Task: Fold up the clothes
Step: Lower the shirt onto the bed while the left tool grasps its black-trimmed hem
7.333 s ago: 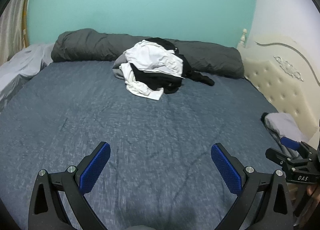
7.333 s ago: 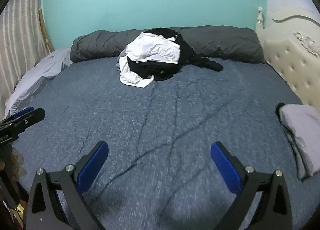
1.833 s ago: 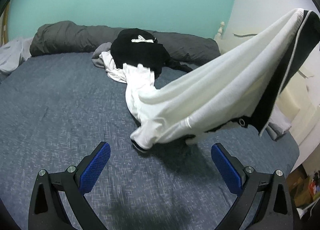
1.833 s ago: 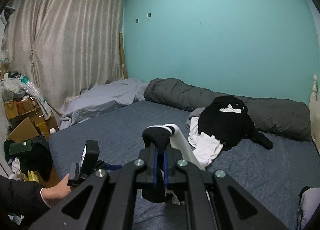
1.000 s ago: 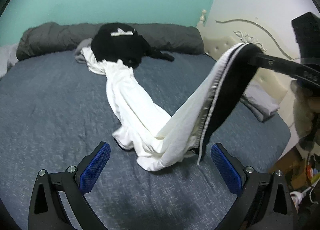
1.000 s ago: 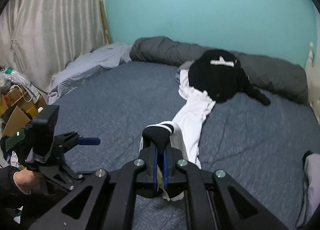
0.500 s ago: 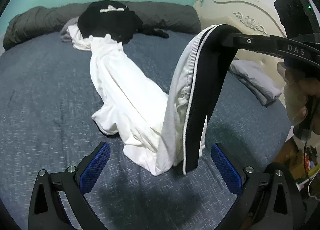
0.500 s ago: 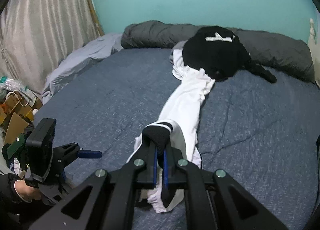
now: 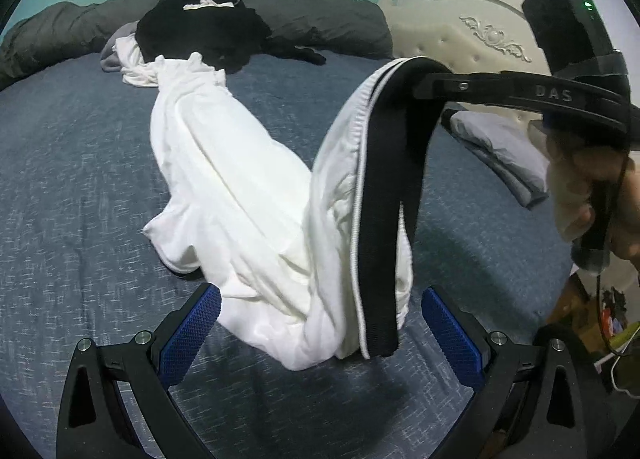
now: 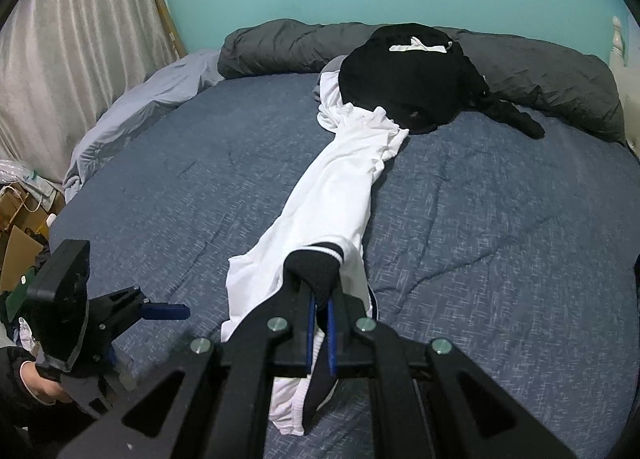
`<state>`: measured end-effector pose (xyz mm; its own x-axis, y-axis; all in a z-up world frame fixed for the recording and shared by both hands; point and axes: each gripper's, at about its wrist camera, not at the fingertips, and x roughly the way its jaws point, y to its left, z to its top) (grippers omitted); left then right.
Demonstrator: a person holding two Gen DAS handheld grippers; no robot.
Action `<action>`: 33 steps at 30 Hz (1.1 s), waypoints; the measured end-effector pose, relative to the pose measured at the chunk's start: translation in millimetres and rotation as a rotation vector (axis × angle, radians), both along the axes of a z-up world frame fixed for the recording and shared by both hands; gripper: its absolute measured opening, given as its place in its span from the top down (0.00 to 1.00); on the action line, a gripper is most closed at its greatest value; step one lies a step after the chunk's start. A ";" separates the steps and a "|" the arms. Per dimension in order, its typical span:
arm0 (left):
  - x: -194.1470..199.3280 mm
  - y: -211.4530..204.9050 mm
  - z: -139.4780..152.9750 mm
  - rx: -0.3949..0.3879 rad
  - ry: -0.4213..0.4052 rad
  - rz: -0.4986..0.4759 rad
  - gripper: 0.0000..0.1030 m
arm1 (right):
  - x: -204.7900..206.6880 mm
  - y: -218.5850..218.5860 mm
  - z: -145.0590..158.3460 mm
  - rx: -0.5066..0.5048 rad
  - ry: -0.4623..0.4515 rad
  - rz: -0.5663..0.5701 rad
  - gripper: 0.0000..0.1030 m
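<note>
The right gripper pinches the black waistband of the white trousers above the bed; the left gripper fingers are spread, holding nothing.

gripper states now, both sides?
left gripper: open, holding nothing.
right gripper: shut on the black band of the white garment.
</note>
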<state>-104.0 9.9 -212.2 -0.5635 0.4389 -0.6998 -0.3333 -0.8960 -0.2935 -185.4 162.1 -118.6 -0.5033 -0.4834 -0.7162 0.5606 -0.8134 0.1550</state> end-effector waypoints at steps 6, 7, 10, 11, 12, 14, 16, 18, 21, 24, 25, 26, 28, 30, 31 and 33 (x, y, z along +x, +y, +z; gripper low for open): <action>-3.2 5.1 -3.1 0.007 -0.014 0.020 0.04 | -2.2 -2.0 -5.8 -0.001 -0.023 -0.002 0.95; -3.4 7.2 -2.8 0.013 -0.017 0.015 0.07 | -2.7 -2.4 -7.0 0.004 -0.025 -0.005 0.95; -0.4 14.2 -0.5 0.016 -0.016 -0.010 0.14 | -4.5 -3.3 -9.8 0.010 -0.030 -0.012 0.95; 0.6 16.2 0.1 0.017 -0.015 -0.017 0.14 | -5.2 -3.3 -10.2 0.008 -0.032 -0.014 0.95; 1.5 18.1 0.8 0.020 -0.017 -0.021 0.15 | -5.8 -3.2 -10.3 0.008 -0.032 -0.015 0.95; 3.3 21.8 2.1 0.027 -0.022 -0.030 0.20 | -7.0 -3.0 -10.4 0.005 -0.034 -0.018 0.95; 4.7 26.0 4.3 0.029 -0.014 -0.041 0.28 | -7.3 -2.6 -10.0 -0.001 -0.036 -0.019 0.95; 3.9 30.3 4.1 0.019 -0.013 -0.048 0.34 | -7.6 -2.2 -9.6 -0.007 -0.039 -0.020 0.95; -2.1 33.2 -1.9 0.002 -0.028 -0.049 0.50 | -7.6 -1.4 -9.2 -0.016 -0.043 -0.020 0.95; -7.9 33.1 -8.6 -0.007 -0.045 -0.049 0.62 | -5.4 -1.0 -9.2 -0.019 -0.044 -0.017 0.95; -9.4 34.1 -10.4 -0.007 -0.050 -0.057 0.65 | -4.6 -1.2 -9.1 -0.021 -0.043 -0.016 0.95; -10.8 35.1 -12.1 -0.007 -0.055 -0.066 0.71 | -4.2 -1.3 -8.9 -0.022 -0.044 -0.016 0.95; -13.7 36.3 -15.4 -0.011 -0.063 -0.081 0.80 | -3.8 -2.1 -9.2 -0.023 -0.045 -0.015 0.95; -16.0 31.5 -16.1 -0.005 -0.066 -0.086 0.86 | -3.9 -2.6 -9.7 -0.022 -0.046 -0.015 0.95; -17.2 28.9 -16.3 -0.002 -0.067 -0.087 0.88 | -4.3 -2.4 -10.0 -0.020 -0.046 -0.014 0.95; -20.0 18.1 -15.5 0.013 -0.071 -0.068 0.92 | -5.3 -1.7 -10.5 -0.015 -0.048 -0.017 0.95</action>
<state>-123.9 28.0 -227.7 -0.4817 0.4838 -0.7307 -0.3710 -0.8680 -0.3301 -190.7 160.4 -129.1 -0.4770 -0.4861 -0.7322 0.5387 -0.8200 0.1934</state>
